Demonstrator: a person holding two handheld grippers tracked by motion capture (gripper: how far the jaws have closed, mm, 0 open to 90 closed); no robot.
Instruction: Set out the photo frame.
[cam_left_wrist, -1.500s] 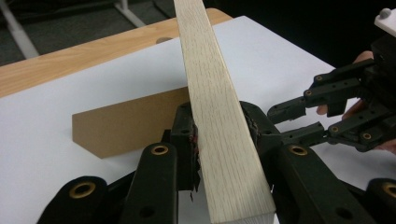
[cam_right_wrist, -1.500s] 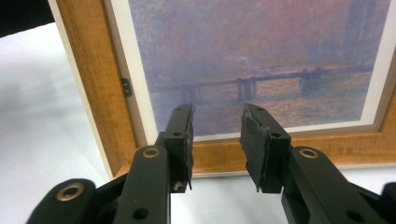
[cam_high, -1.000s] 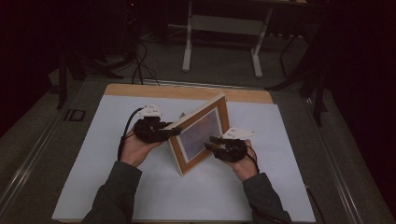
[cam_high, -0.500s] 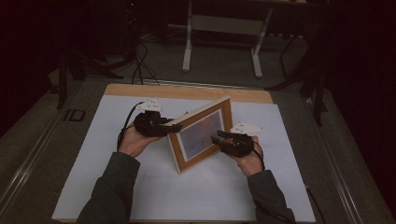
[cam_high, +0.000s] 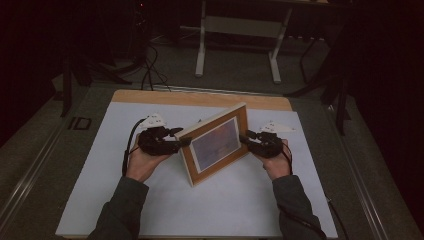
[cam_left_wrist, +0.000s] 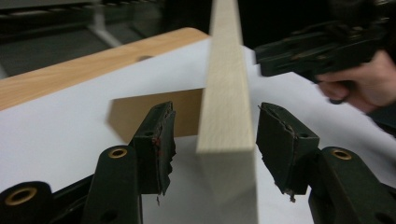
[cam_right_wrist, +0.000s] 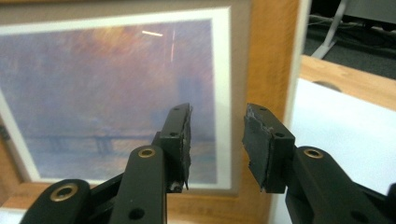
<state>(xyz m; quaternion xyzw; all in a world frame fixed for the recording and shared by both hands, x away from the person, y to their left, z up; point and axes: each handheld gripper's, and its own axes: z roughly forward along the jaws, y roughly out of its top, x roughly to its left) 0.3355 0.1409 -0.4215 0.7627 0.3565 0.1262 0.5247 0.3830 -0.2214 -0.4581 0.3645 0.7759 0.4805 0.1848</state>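
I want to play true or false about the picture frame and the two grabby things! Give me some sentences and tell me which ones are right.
1. The picture frame stands upright on the white table cover. True.
2. The left hand-held gripper is clamped shut on the frame. False: its jaws are open, one on each side of the frame's edge, with gaps.
3. The right hand-held gripper has open jaws. True.
4. The frame is made of black metal. False: it is light wood.
5. The picture shows a hazy blue and orange scene. True.
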